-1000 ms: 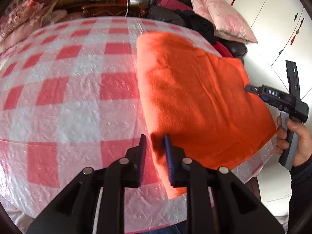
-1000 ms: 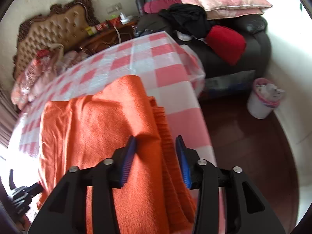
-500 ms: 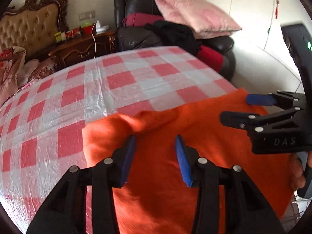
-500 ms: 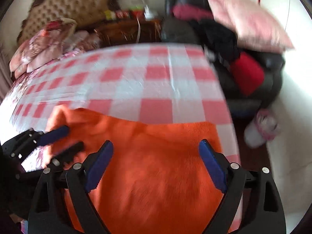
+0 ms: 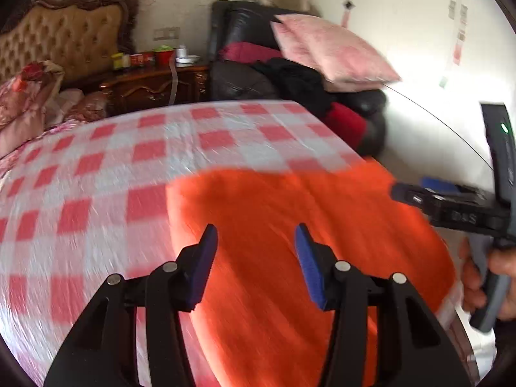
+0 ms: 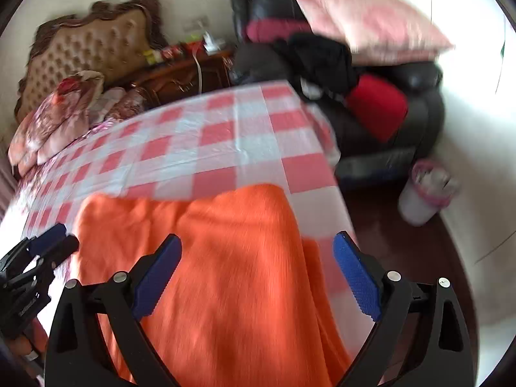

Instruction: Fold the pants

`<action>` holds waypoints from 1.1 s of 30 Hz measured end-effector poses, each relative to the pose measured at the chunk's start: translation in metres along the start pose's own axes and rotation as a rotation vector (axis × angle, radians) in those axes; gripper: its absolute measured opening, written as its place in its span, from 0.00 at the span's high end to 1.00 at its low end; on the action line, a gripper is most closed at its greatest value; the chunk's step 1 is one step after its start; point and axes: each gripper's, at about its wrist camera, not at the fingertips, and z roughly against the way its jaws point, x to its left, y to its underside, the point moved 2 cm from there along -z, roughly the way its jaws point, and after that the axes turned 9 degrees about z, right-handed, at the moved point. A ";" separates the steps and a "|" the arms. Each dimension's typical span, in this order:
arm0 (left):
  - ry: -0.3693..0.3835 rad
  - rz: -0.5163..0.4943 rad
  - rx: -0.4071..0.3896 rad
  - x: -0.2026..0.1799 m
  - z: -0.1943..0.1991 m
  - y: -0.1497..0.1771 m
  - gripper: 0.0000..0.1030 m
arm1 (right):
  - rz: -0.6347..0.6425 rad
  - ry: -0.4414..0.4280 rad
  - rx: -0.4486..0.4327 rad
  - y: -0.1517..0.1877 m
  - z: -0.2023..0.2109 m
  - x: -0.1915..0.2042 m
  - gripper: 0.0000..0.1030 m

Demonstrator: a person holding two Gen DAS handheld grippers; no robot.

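Observation:
Folded orange pants lie flat on the red-and-white checked tablecloth near the table's right edge; they also show in the right wrist view. My left gripper is open and empty, hovering over the pants' left part. My right gripper is wide open and empty above the pants' right part. It also shows in the left wrist view at the pants' right edge, held by a hand. The left gripper shows in the right wrist view at the pants' left edge.
A black sofa with pink pillows and clothes stands behind the table. A wooden cabinet and a padded headboard are at the back left. A white bin stands on the floor right of the table.
Both grippers let go of the pants and opened. They pulled back and now hover over the folded pants, which lie flat on the cloth.

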 end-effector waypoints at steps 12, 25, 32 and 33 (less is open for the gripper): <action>-0.182 -0.072 0.078 0.007 0.034 0.079 0.22 | 0.080 0.086 0.104 0.070 -0.002 0.012 0.11; -0.320 -0.034 0.113 -0.006 -0.034 0.022 0.13 | 0.140 0.151 0.187 0.045 -0.018 0.027 0.11; -0.246 -0.032 0.055 -0.012 -0.026 0.008 0.12 | 0.094 0.079 0.143 0.041 -0.013 0.029 0.11; -0.316 -0.036 0.064 -0.010 -0.038 0.004 0.12 | 0.121 0.161 0.168 0.041 -0.019 0.030 0.11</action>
